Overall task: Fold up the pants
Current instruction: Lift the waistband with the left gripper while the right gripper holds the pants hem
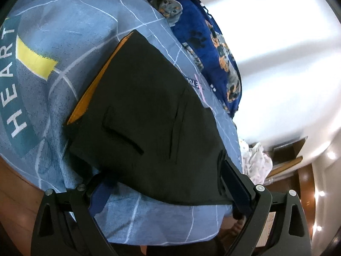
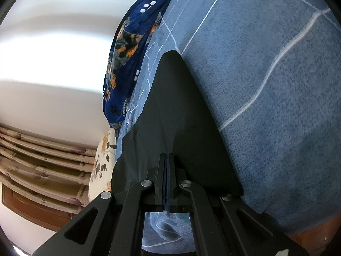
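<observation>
Black pants (image 1: 149, 106) lie in a flat folded slab on the blue bedsheet (image 1: 70, 27), with an orange lining strip (image 1: 93, 85) showing along their left edge. My left gripper (image 1: 162, 170) stands open at the near edge of the pants, its right finger (image 1: 236, 179) resting against the pants' near right corner and its left finger mostly hidden under the cloth. In the right wrist view the pants (image 2: 187, 115) rise in a tent-like ridge toward my right gripper (image 2: 167, 157), which is shut on their near edge.
A dark blue dog-print blanket (image 1: 213, 42) lies bunched along the far side of the bed by a white wall. A floral pillow (image 2: 104, 160) and striped curtains (image 2: 42, 160) show at the left. White cloth (image 1: 257, 162) and wooden floor (image 1: 12, 192) lie beyond the bed edge.
</observation>
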Available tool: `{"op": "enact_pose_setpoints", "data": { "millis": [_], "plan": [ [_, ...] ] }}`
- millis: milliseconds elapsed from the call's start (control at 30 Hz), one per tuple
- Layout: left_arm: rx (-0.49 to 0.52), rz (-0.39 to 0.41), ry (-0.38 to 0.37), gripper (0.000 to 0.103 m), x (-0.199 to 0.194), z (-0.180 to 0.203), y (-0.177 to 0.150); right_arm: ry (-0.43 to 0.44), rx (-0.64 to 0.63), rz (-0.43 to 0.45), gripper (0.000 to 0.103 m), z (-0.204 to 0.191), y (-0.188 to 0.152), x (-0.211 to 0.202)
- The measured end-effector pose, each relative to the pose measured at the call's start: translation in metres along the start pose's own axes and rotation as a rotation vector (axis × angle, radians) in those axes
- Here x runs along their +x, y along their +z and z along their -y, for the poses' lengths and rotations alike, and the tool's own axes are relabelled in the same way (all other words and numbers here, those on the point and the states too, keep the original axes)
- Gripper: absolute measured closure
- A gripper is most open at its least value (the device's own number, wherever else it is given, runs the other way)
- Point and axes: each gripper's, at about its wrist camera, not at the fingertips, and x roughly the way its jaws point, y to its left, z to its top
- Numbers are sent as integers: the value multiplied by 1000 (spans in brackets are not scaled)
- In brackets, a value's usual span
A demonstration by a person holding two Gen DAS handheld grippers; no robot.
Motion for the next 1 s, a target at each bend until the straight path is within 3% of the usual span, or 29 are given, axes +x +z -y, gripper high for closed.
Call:
{"op": "enact_pose_setpoints", "data": {
  "millis": [100,167,233,267,367,600,733,800,867,1000],
  "plan": [
    [91,32,51,16,1,14,5,4,4,2,103,1,0,0],
    [145,23,165,43,9,22,6,7,9,4,103,1,0,0],
    [119,-1,222,61,17,14,7,8,15,5,103,1,-1,0],
    [73,-2,211,65,18,5,8,8,18,5,103,2,-1,0],
    [17,4,148,65,13,-5,9,9,21,6,103,2,-2,-1],
    [-83,14,90,64,15,-17,14,14,25,9,103,2,-2,-1],
    [-80,21,97,64,18,-15,18,12,36,11,103,3,-2,-1],
    [-51,25,130,66,20,-10,18,11,42,12,103,3,-2,0],
    [15,30,209,78,21,-2,16,8,45,12,103,2,-1,0],
    [202,83,359,82,20,34,7,-9,40,12,103,0,-1,2]
  ]
}}
